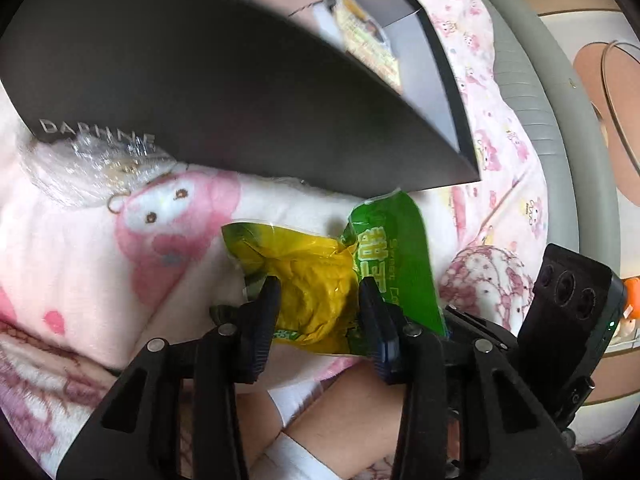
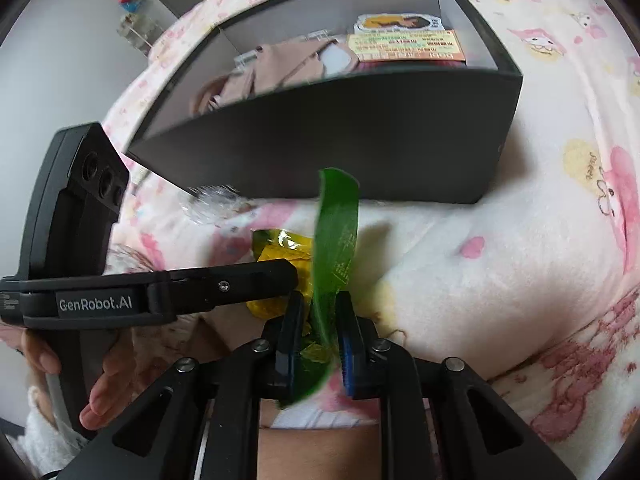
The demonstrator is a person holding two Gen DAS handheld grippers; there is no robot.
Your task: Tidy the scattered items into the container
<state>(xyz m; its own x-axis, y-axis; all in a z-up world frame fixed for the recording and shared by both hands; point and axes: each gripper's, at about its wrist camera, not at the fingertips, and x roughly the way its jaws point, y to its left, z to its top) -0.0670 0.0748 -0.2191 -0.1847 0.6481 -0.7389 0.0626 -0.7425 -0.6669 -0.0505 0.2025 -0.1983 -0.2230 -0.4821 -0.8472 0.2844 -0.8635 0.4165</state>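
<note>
A crumpled green and yellow snack packet (image 1: 312,276) lies on the pink cartoon blanket, just in front of the black box (image 1: 200,80). My left gripper (image 1: 320,298) is shut on the packet's yellow middle, with both pads against it. In the right wrist view my right gripper (image 2: 320,312) is shut on the packet's green end (image 2: 336,220), which stands up edge-on between the fingers. The left gripper (image 2: 286,276) reaches in from the left, side-on, beside the right one. The open black box (image 2: 340,132) stands right behind the packet.
Inside the box lie a beige-pink item (image 2: 288,64) and an orange-yellow printed packet (image 2: 404,44). A clear crinkled wrapper with a small ring (image 1: 112,164) rests against the box's front wall. A round pink-patterned bundle (image 1: 488,276) sits to the right. The person's leg is below the grippers.
</note>
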